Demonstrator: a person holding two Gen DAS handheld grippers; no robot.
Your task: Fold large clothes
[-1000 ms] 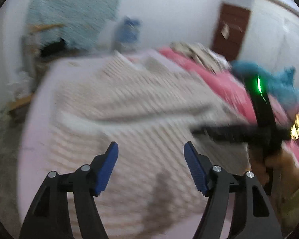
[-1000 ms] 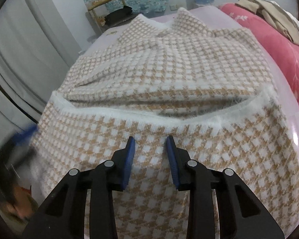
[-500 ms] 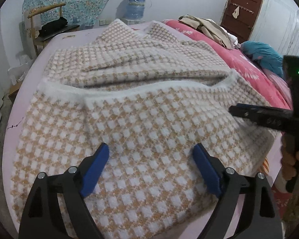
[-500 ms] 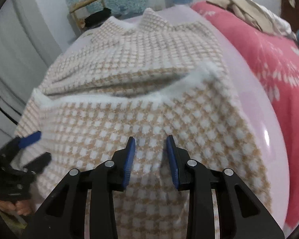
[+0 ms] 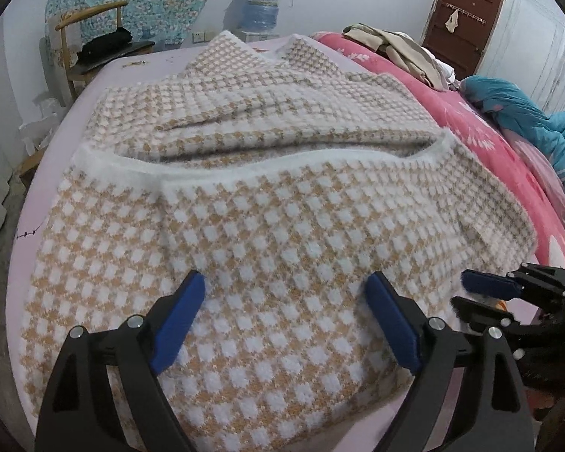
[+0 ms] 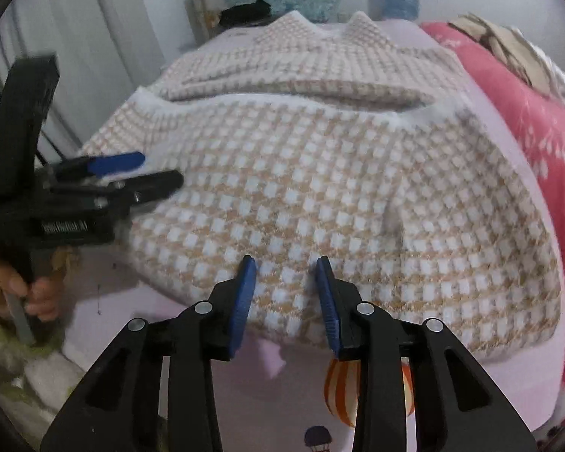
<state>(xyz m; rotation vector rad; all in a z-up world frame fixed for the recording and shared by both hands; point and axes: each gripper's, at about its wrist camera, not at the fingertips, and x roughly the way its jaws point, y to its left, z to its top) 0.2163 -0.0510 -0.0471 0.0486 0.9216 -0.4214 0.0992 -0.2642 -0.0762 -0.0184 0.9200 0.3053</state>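
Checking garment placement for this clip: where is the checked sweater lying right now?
The checked sweater is spread on the lilac bed sheet, lower part folded up, beside the pink quilt on its right in the left wrist view; both grippers hover at its near edge.

A fuzzy knitted sweater in tan-and-white check, edged with fluffy white trim, lies on a smooth, matt lilac bedsheet. The left hand-held gripper is matt black plastic with ribbed blue pads and shiny metal pins. A wooden chair stands behind.
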